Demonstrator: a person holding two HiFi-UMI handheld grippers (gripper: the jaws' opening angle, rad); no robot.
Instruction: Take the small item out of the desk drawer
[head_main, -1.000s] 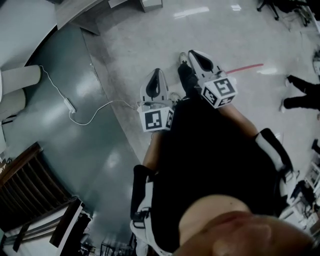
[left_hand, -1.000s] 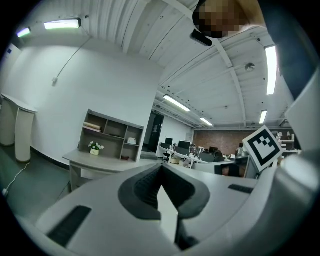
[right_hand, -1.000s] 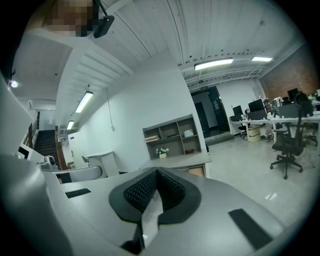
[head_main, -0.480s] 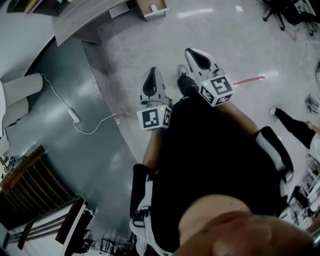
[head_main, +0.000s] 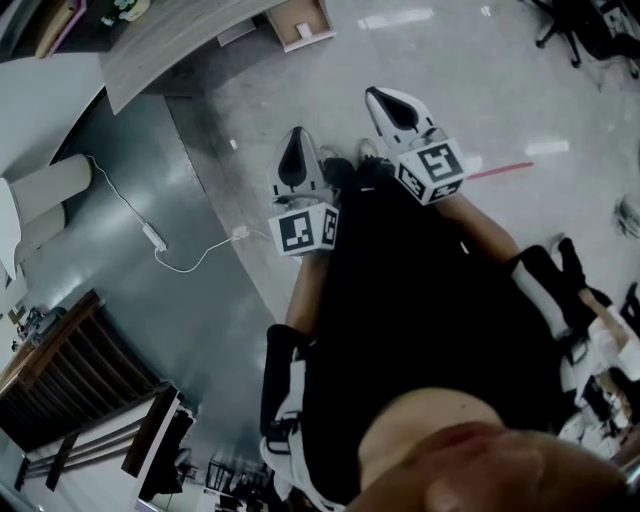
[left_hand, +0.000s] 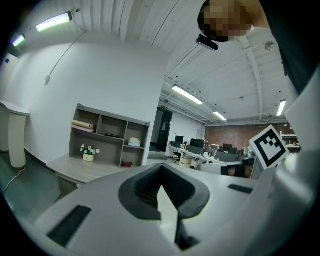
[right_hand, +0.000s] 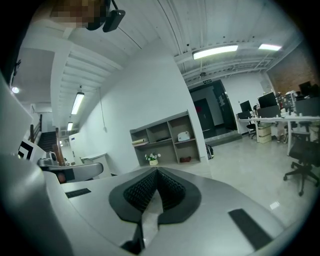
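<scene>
In the head view I hold both grippers close to my chest, pointing forward over the floor. The left gripper (head_main: 297, 160) and the right gripper (head_main: 392, 108) are both shut with nothing between their jaws. The left gripper view shows its pads (left_hand: 150, 186) pressed together, and the right gripper view shows the same (right_hand: 142, 192). The grey desk (head_main: 170, 40) lies far ahead at the top left. Beside it sits an open brown box or drawer (head_main: 318, 20) with something small and white inside. Both grippers are well away from it. A shelf unit (left_hand: 107, 135) stands on the desk.
A white cable with a power strip (head_main: 150, 237) runs across the dark floor on the left. White rounded furniture (head_main: 40, 185) stands at the left edge, dark wooden slats (head_main: 70, 370) at the lower left. An office chair (head_main: 565, 25) is at the top right. A red strip (head_main: 505, 170) marks the floor.
The desk and the brown box have come further into view at the top. Both grippers stay shut and have shifted slightly up. The person's dark-sleeved limb at the right has left that spot.
</scene>
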